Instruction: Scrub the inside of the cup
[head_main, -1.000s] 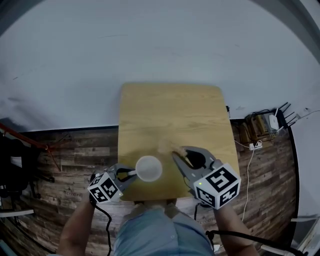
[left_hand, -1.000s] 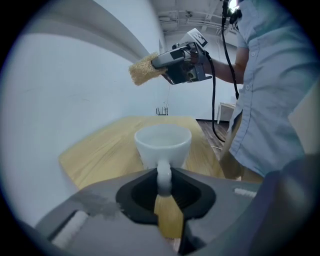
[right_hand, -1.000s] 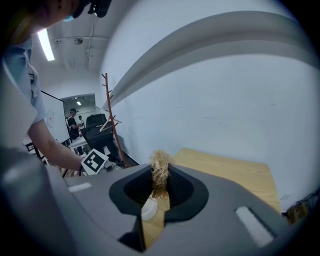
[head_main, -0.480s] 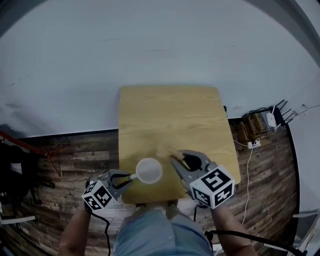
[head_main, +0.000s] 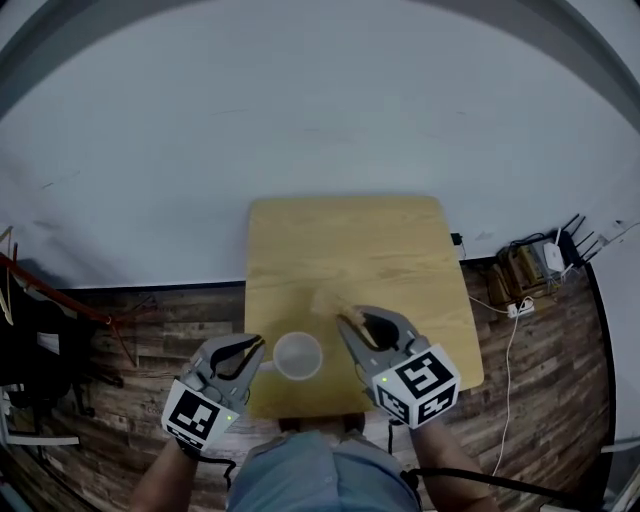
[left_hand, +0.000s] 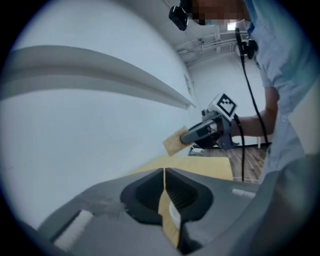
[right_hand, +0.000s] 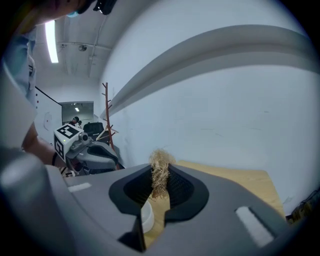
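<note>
A white cup (head_main: 297, 356) stands near the front edge of the wooden table (head_main: 350, 250); its rim also shows under the jaws as the cup (left_hand: 175, 216) and the cup (right_hand: 146, 217). My left gripper (head_main: 253, 345) hangs above and left of the cup, apart from its handle. That left gripper (left_hand: 164, 171) has just been closing; its tips meet with nothing between them. To the cup's right, my right gripper (head_main: 345, 318) is shut on a tan fibrous scrubber (head_main: 328, 300). The scrubber (right_hand: 160, 172) sticks up between the right gripper's pads; from the left it appears as the scrubber (left_hand: 174, 142).
The table stands against a white wall on a wood-plank floor. Cables and a power strip (head_main: 518, 305) lie on the floor at the right, with a router (head_main: 553, 255) beside them. A red coat stand (right_hand: 106, 115) is at the left. The person's legs are below the table's front edge.
The left gripper has come off the cup's handle and risen toward the camera, now looking larger. The cup stays on the table. The right gripper with the scrubber has hardly moved.
</note>
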